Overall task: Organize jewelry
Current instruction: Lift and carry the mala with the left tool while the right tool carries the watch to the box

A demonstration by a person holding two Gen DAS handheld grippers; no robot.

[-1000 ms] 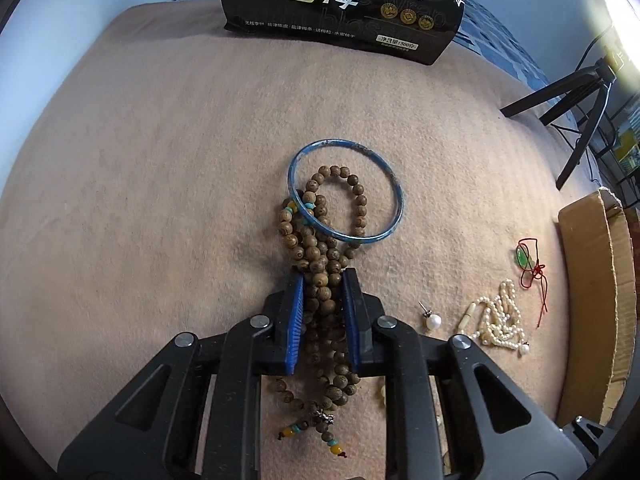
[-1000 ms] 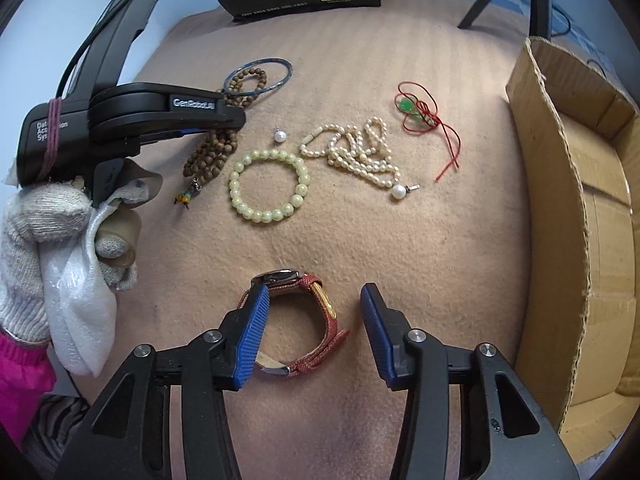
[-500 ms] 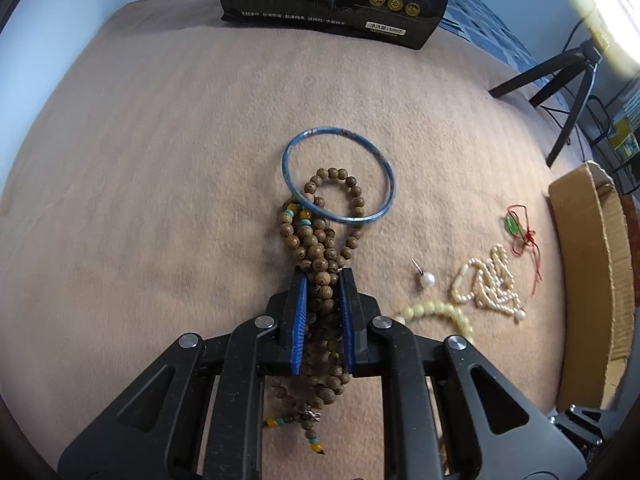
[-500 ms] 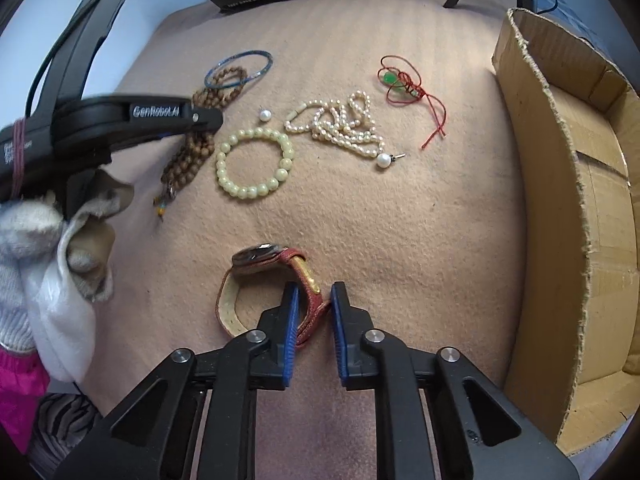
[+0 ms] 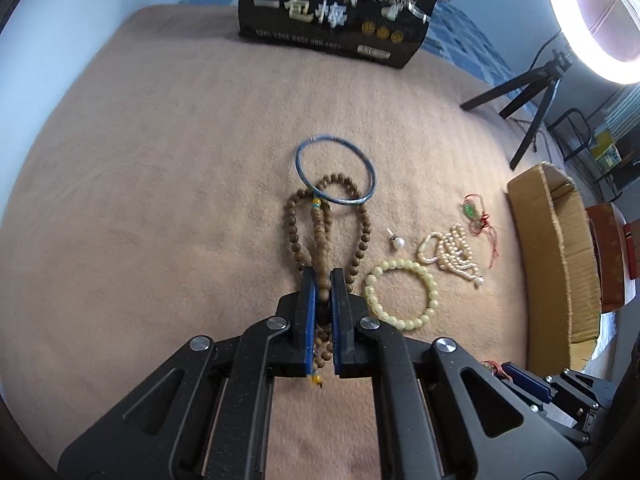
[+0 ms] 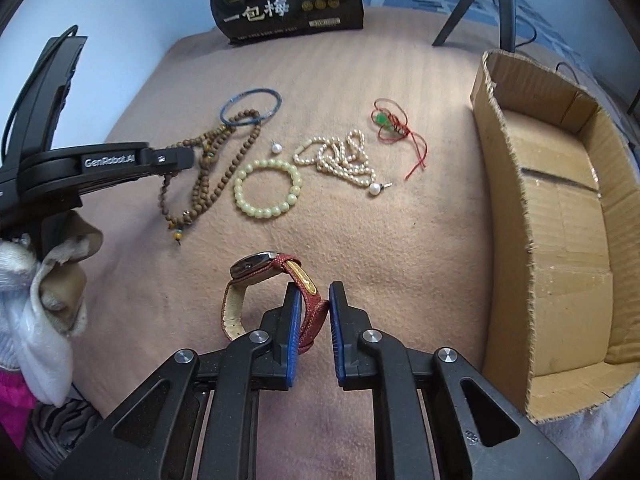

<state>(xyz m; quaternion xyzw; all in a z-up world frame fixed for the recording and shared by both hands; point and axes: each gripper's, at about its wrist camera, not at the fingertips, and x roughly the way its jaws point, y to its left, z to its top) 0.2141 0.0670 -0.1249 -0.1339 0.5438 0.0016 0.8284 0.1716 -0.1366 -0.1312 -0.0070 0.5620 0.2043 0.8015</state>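
My left gripper [image 5: 322, 274] is shut on the brown wooden bead necklace [image 5: 294, 236] and lifts it, the loops hanging stretched toward the blue bangle [image 5: 335, 170]. My right gripper [image 6: 311, 294] is shut on the red strap of a wristwatch [image 6: 256, 265] and holds it just above the tan blanket. On the blanket lie a pale green bead bracelet [image 6: 267, 188], a pearl necklace [image 6: 340, 158], a pearl stud [image 6: 276, 147] and a red cord with a green pendant [image 6: 390, 122]. The left gripper also shows in the right wrist view [image 6: 188, 158].
An open cardboard box [image 6: 560, 216] stands at the right edge of the blanket. A black snack bag [image 6: 286, 0] stands at the far edge. Tripod legs [image 5: 524, 92] and a ring light [image 5: 596, 20] are beyond the far right.
My left gripper has closed tighter and risen, pulling the wooden beads taut and partly off the bangle. My right gripper closed on the watch strap and has lifted it a little.
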